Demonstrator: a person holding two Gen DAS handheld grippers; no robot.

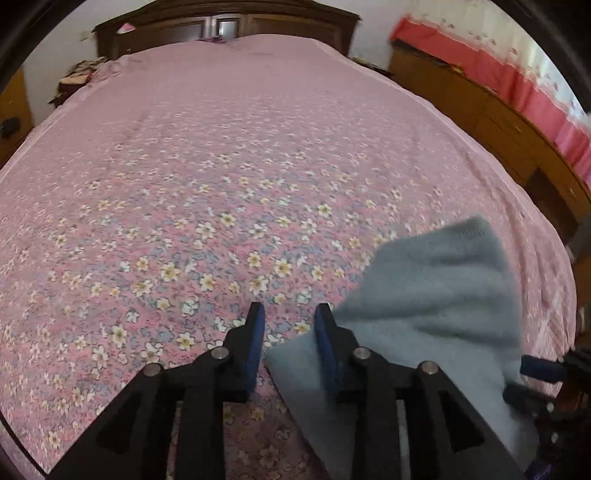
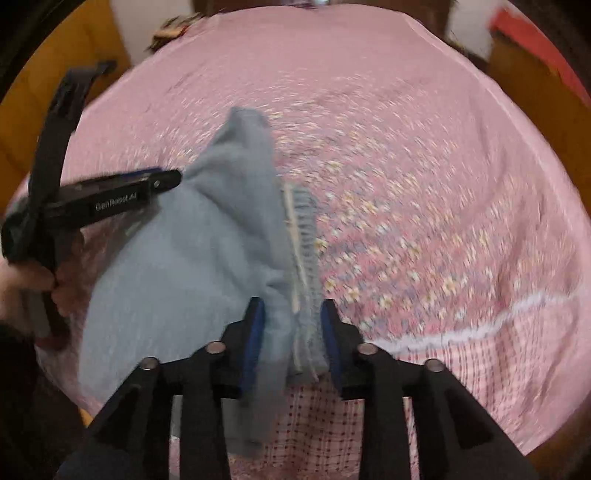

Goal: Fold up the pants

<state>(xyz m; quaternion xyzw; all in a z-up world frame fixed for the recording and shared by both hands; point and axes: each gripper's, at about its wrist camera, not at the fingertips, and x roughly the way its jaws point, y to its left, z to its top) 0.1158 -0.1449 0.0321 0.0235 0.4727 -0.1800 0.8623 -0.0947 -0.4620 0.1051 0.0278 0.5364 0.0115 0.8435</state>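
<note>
Light grey-blue fleece pants lie bunched on the pink flowered bed sheet. My left gripper is open just above the sheet; a flat corner of the pants lies under its right finger and reaches into the gap, with sheet showing between the pads. In the right wrist view the pants trail away to the left. Their ribbed band sits loosely between the jaws of my right gripper, which stand apart. The left gripper is at the far edge of the cloth, a hand holding it.
The bed sheet spreads wide beyond the pants. A dark wooden headboard closes the far end. A wooden cabinet and a red curtain stand to the right. Dark clothes are heaped at the far left corner.
</note>
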